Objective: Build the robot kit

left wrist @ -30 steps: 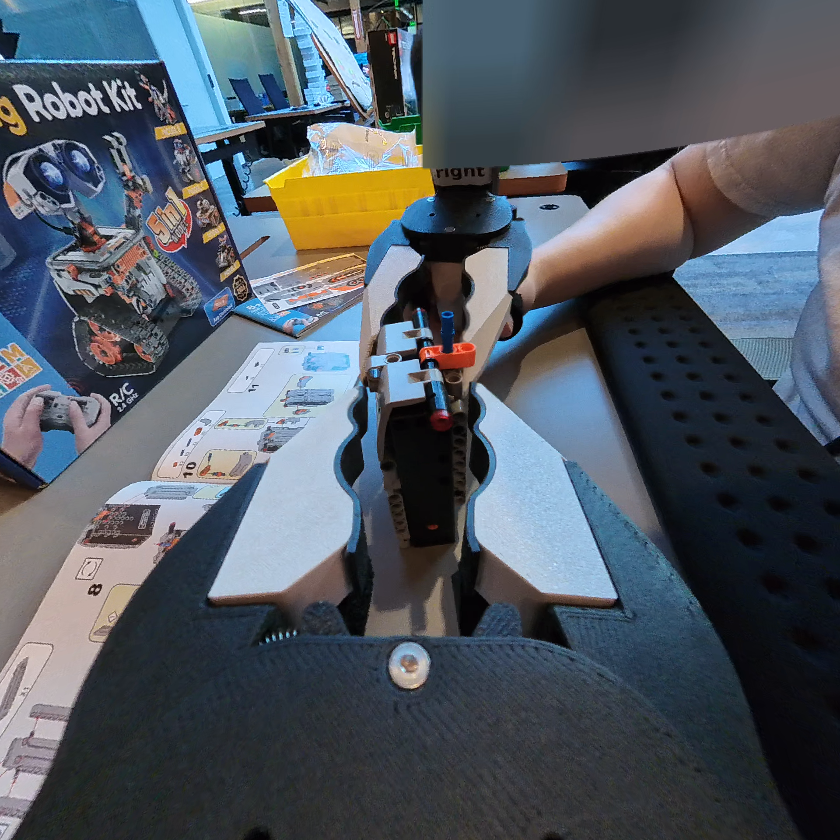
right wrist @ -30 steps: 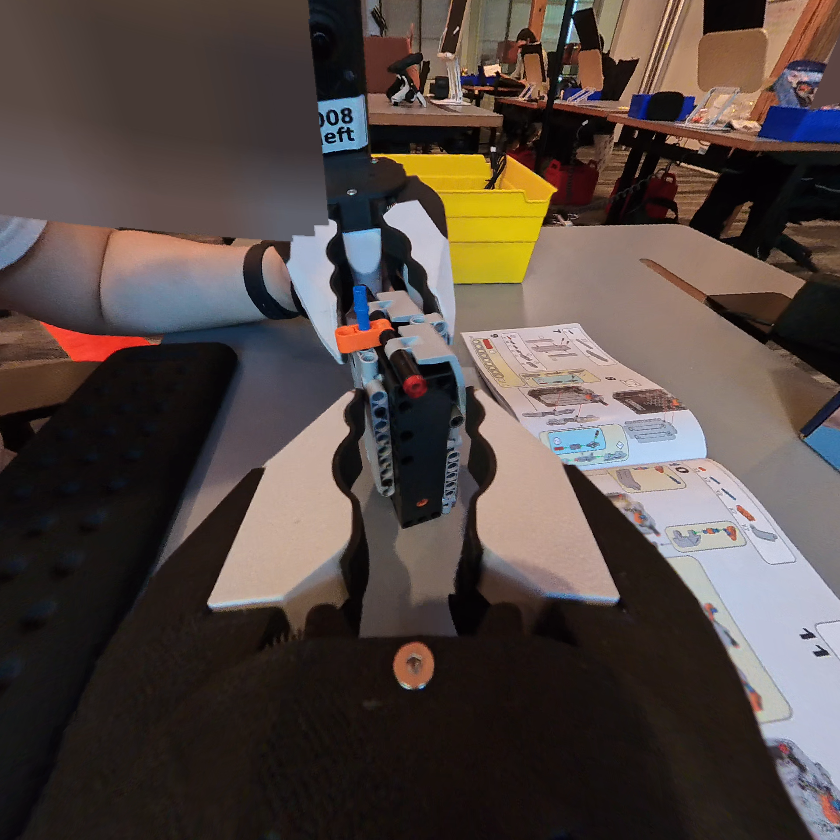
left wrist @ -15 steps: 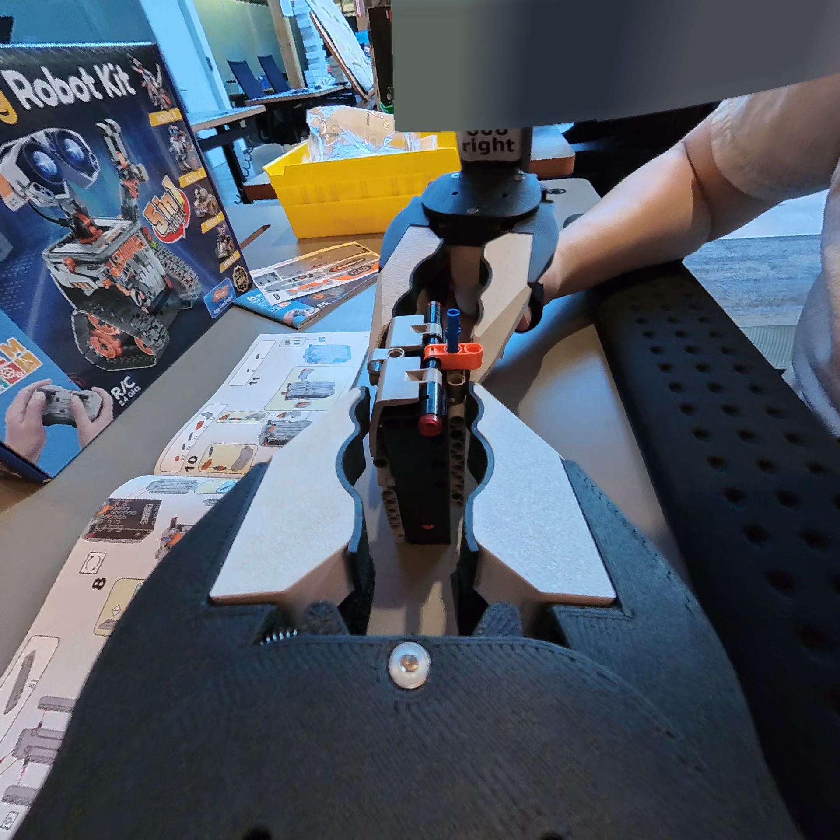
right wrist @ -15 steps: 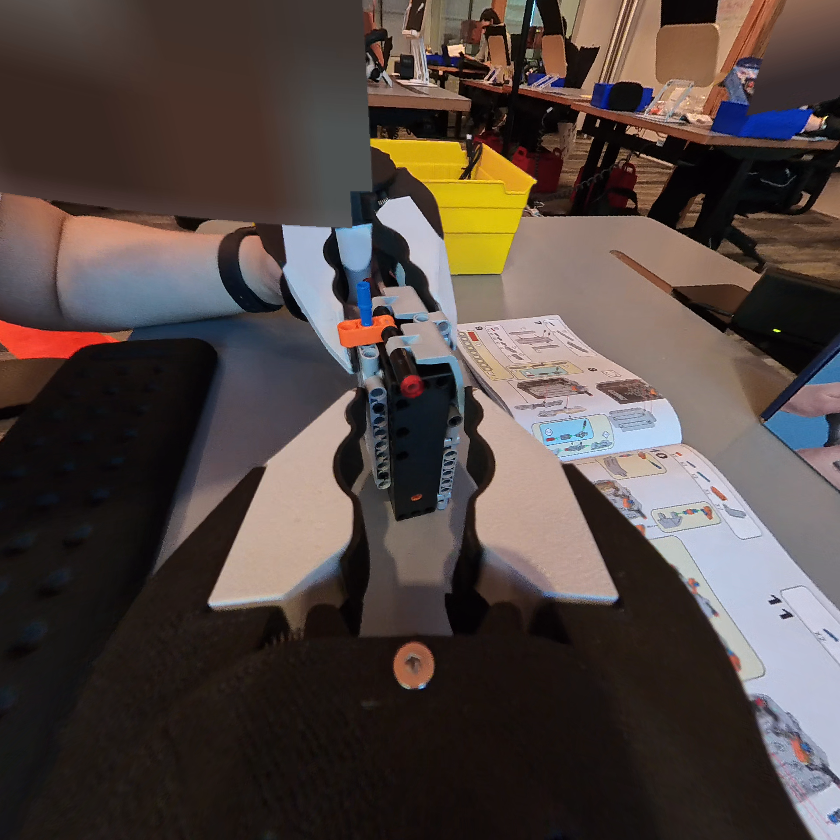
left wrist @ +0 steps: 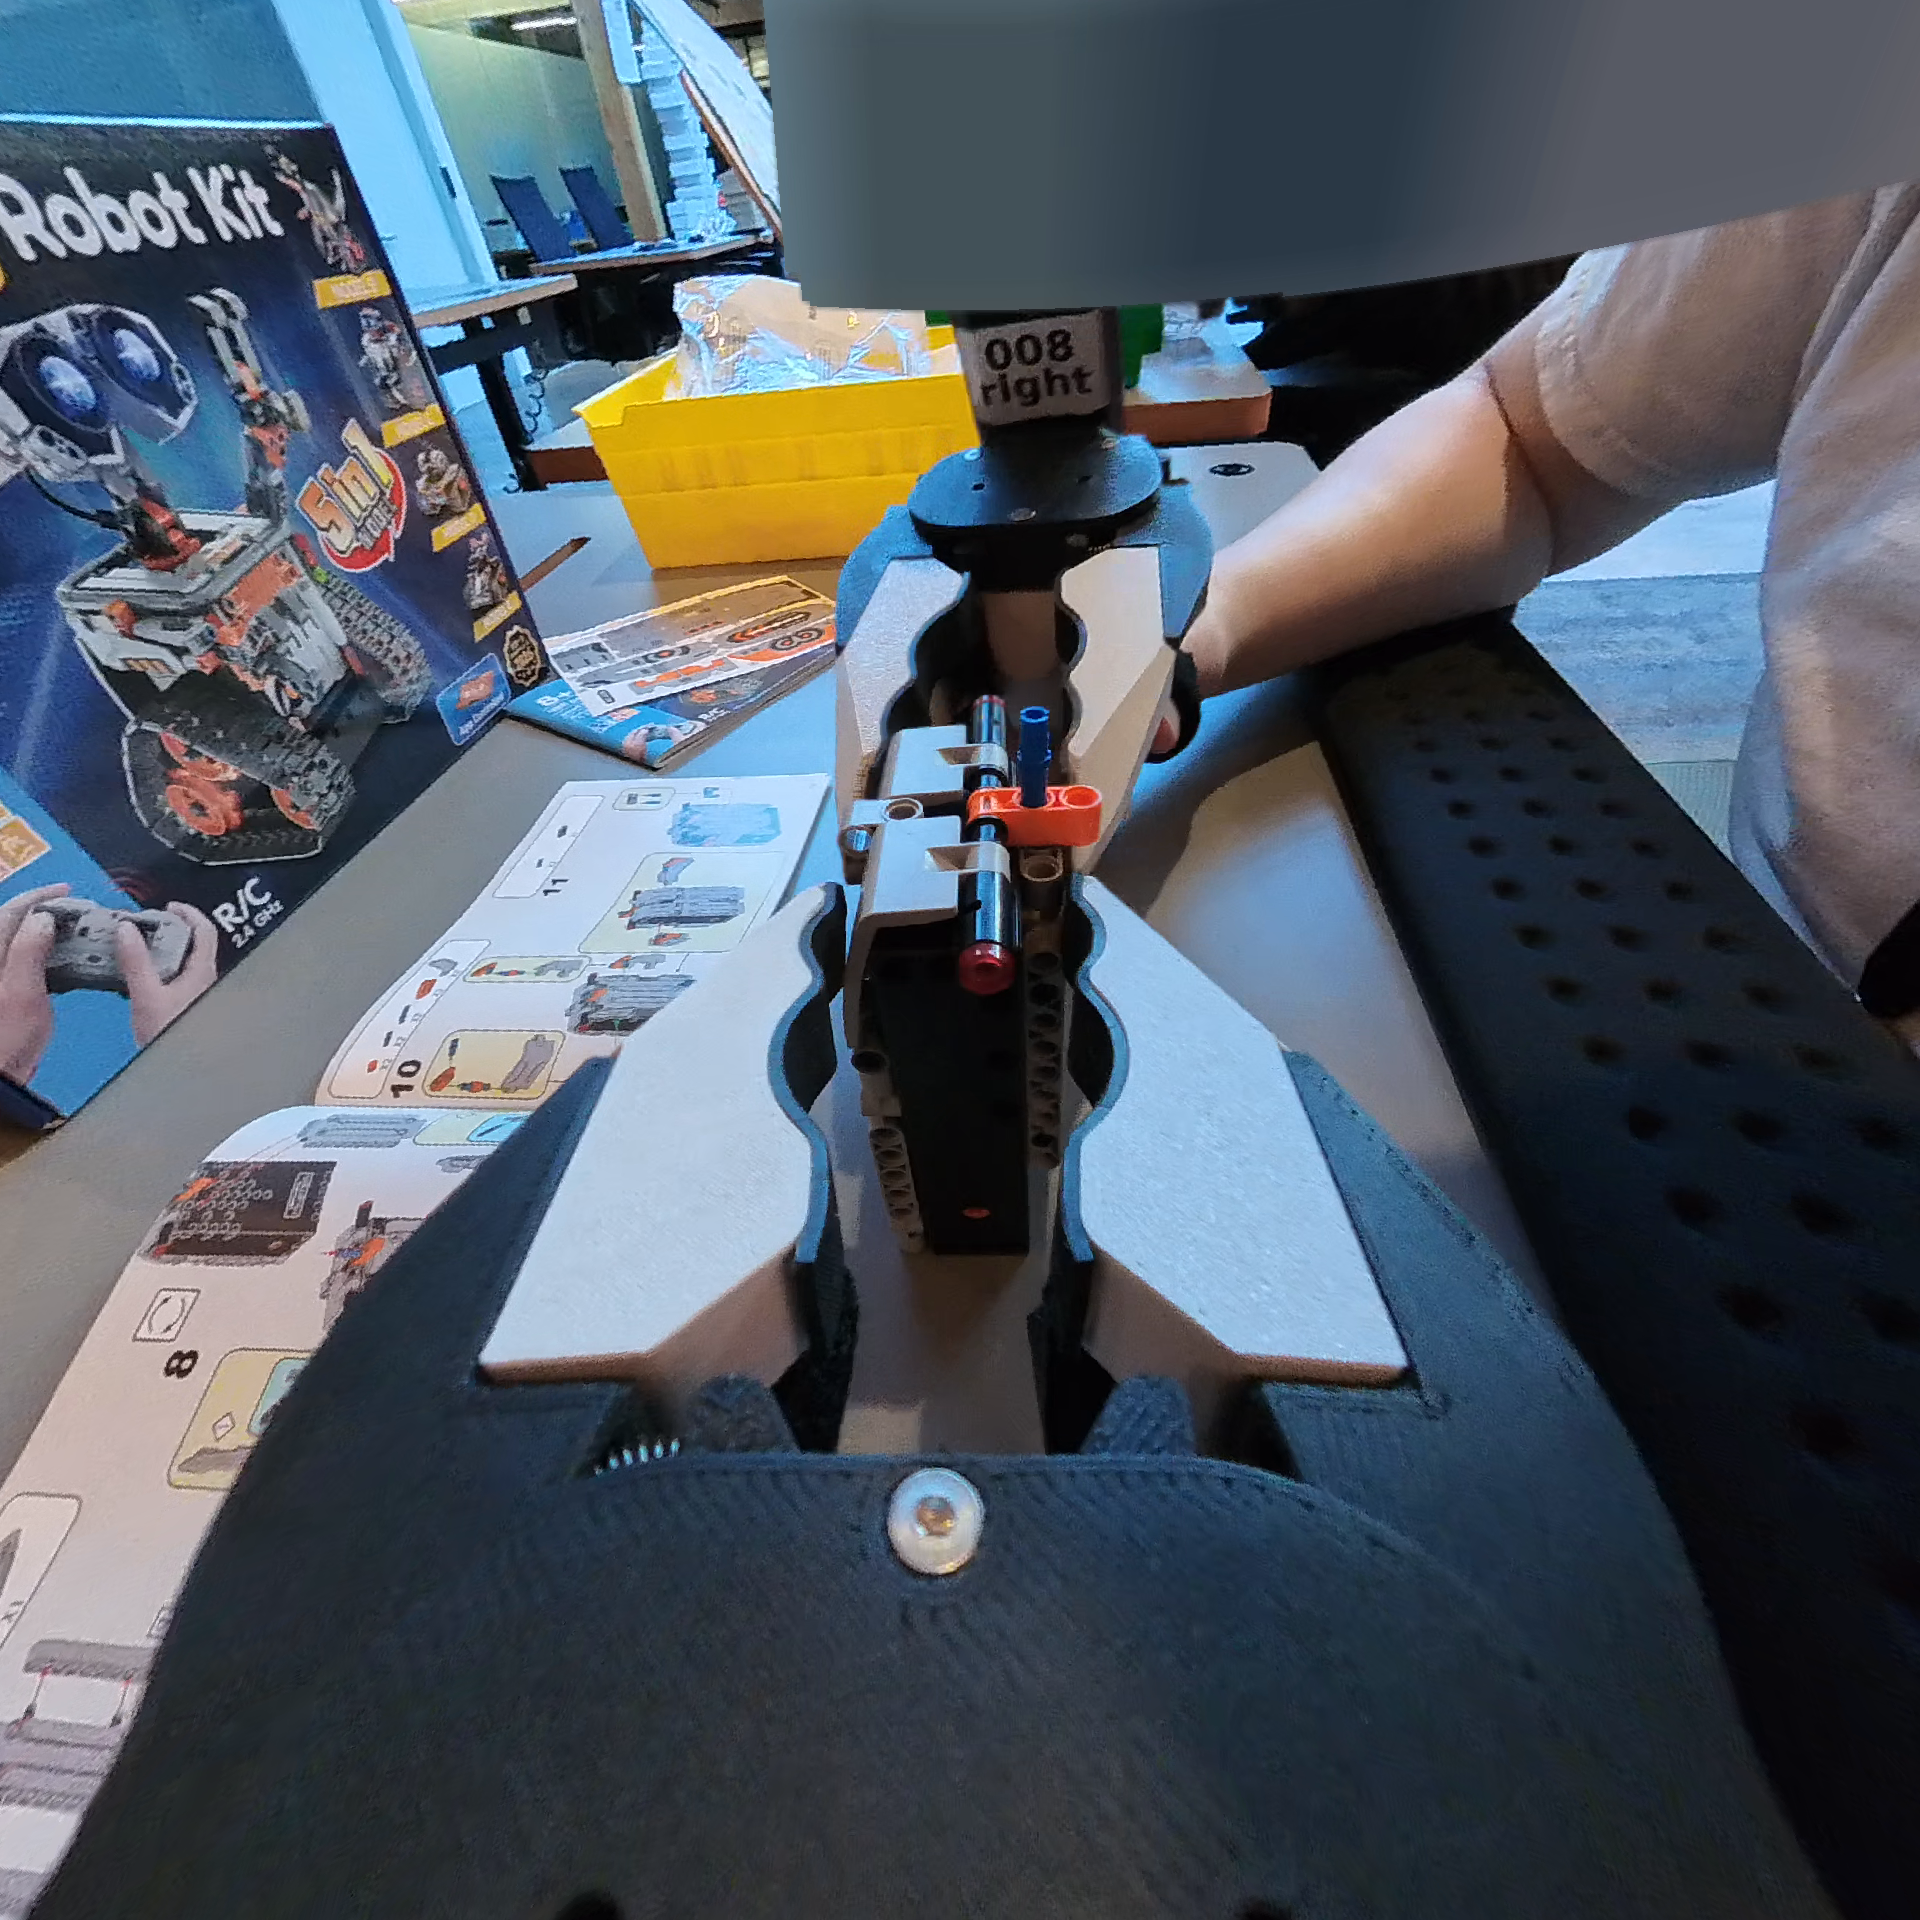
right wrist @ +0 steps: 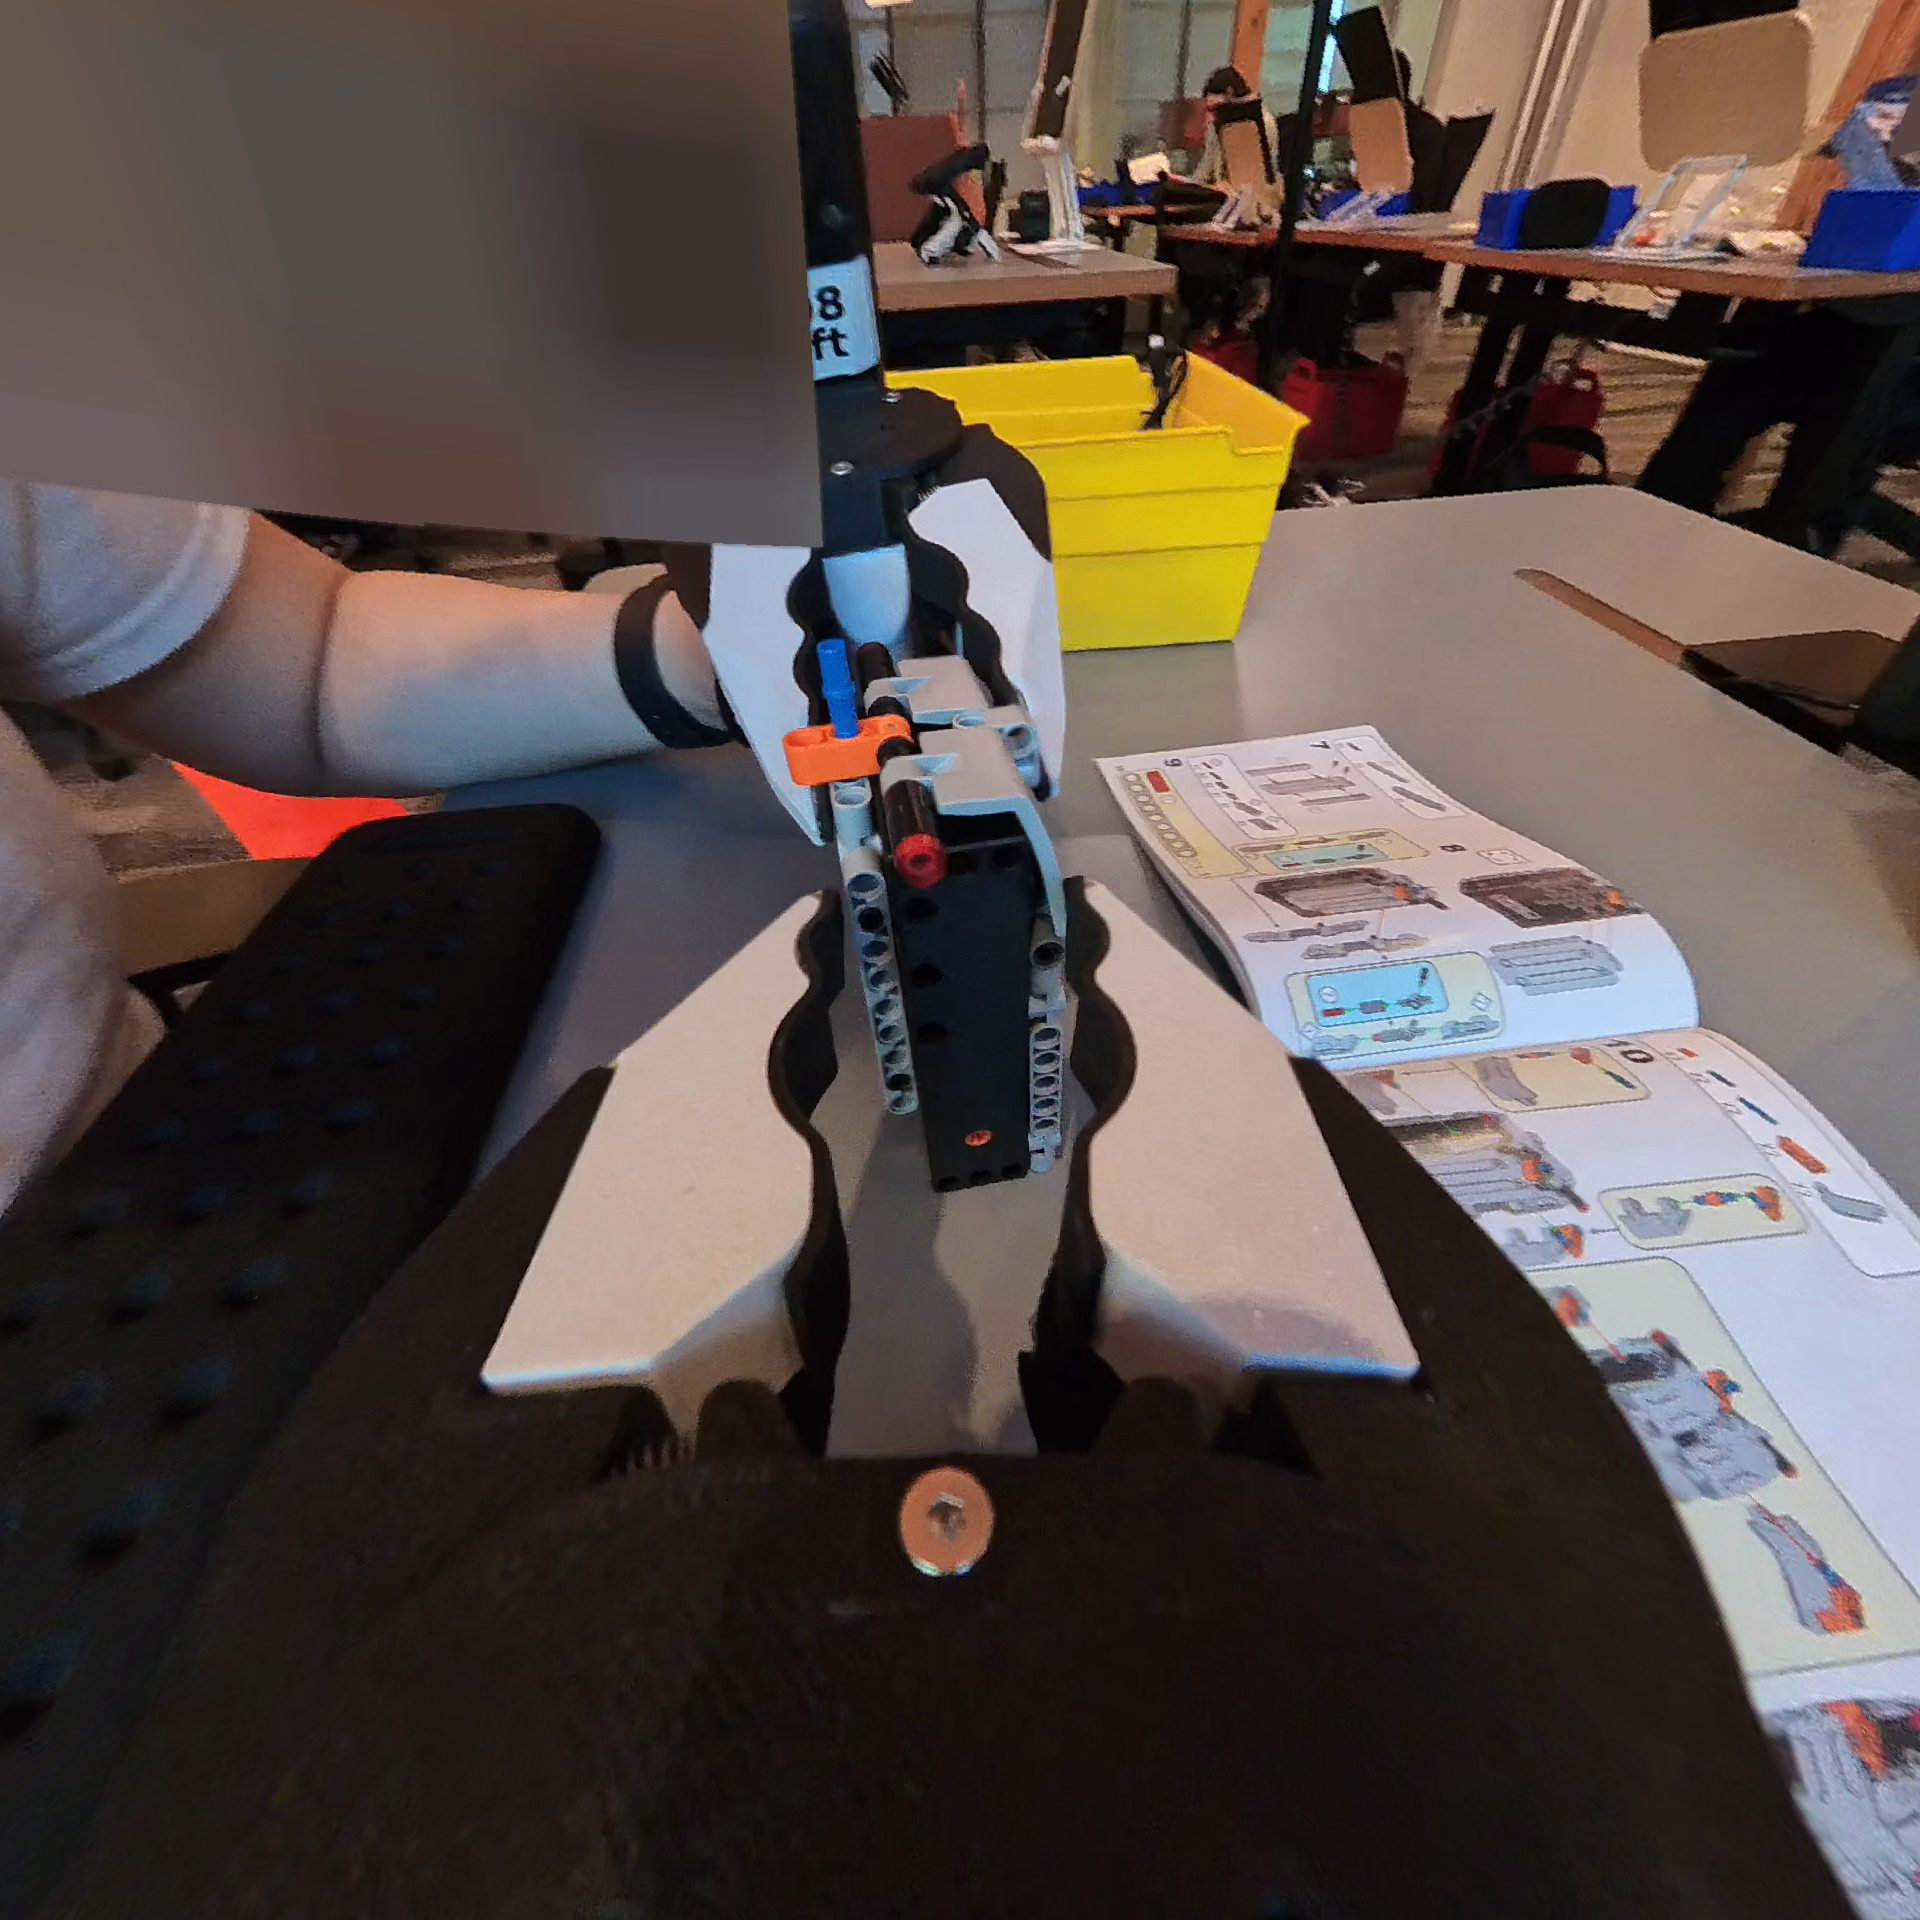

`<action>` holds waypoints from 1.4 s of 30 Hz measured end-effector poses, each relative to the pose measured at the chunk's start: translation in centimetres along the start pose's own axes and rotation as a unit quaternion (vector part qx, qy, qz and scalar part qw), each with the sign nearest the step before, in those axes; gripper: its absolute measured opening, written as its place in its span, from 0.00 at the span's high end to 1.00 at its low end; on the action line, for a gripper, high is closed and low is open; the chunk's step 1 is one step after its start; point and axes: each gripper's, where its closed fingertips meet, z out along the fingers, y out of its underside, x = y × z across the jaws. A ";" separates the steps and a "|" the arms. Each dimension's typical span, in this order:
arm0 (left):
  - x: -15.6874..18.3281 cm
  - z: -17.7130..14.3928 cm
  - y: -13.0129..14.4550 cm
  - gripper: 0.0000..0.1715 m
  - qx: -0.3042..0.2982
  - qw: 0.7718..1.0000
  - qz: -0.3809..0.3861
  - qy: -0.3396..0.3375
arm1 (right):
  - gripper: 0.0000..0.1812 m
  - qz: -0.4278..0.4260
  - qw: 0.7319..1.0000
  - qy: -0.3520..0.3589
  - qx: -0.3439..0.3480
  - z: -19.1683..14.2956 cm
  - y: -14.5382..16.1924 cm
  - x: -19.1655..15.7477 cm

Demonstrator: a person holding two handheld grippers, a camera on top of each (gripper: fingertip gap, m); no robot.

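Note:
A brick assembly (left wrist: 956,1122) has a black block, grey beams, a black axle with a red tip (left wrist: 982,966), and an orange connector (left wrist: 1039,816) carrying a blue pin (left wrist: 1033,748). It is held just above the grey table (right wrist: 1455,623). My left gripper (left wrist: 956,914) is shut on its near end. My right gripper (left wrist: 997,748) faces it and is shut on the far end. In the right wrist view the right gripper (right wrist: 951,904) clamps the assembly (right wrist: 961,1018), with the left gripper (right wrist: 914,727) opposite. The orange connector (right wrist: 831,750) sticks out sideways.
An open instruction booklet (left wrist: 582,935) (right wrist: 1455,935) lies beside the grippers. A blue kit box (left wrist: 208,520) stands behind it, with a leaflet (left wrist: 686,665) nearby. A yellow bin (left wrist: 790,468) (right wrist: 1143,488) stands further back. A black perforated pad (left wrist: 1662,1039) (right wrist: 260,1039) lies at the person's side. My left and right fingertips are right by each other.
Both grippers keep their hold on the assembly. The pair has drifted slightly, so the background shifts a little in both views.

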 end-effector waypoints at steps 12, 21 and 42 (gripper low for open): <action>0.0 0.0 0.5 0.74 -0.009 0.998 -0.050 0.020 | 0.77 0.039 0.999 -0.012 -0.011 0.2 0.5 0.3; 0.1 -0.3 4.2 0.69 -0.115 0.990 -0.077 0.040 | 0.76 0.051 0.998 -0.026 -0.027 -0.4 2.0 0.9; 0.2 -0.3 6.0 0.75 -0.155 0.985 -0.059 0.049 | 0.72 -0.026 0.997 -0.015 -0.077 0.7 3.1 0.4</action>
